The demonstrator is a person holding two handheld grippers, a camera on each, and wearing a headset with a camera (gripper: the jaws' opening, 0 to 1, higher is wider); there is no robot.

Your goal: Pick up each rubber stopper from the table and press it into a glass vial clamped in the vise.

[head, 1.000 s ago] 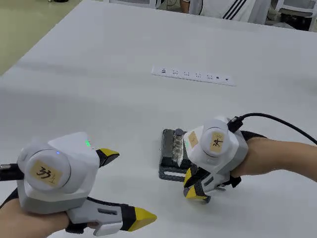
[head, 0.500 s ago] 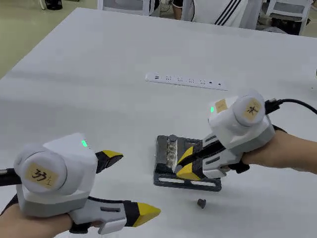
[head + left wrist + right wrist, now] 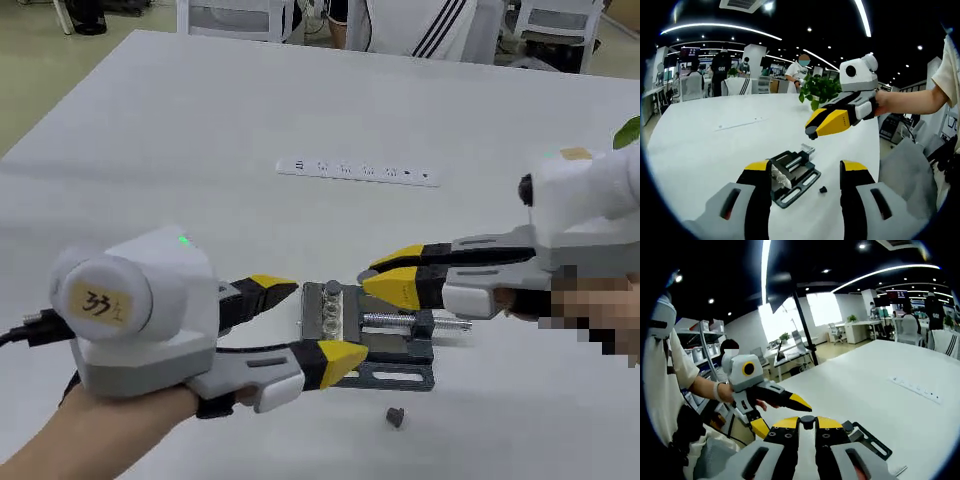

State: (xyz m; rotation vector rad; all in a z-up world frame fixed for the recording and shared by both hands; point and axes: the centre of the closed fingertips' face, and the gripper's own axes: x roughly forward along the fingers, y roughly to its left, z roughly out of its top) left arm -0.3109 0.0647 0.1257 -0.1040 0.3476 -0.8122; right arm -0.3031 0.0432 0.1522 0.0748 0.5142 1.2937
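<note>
White table [image 3: 180, 150] bears vise [image 3: 398, 352]; right tongs [image 3: 371, 276] pinch a stopper [image 3: 807, 419].

My left gripper [image 3: 318, 322] is white and grey, with black jaws tipped yellow and a tan label [image 3: 100, 303] inked black. My right gripper [image 3: 373, 277] has the same colours. The held stopper [image 3: 807, 421] is black, the loose stopper [image 3: 396, 416] dark grey. The vise [image 3: 400, 375] is black, its vials [image 3: 331, 312] clear, the table [image 3: 180, 130] white.

Handwritten "33" on the tan sticker [image 3: 100, 303] on the back of the left claw [image 3: 320, 322]; nothing else is legible.
</note>
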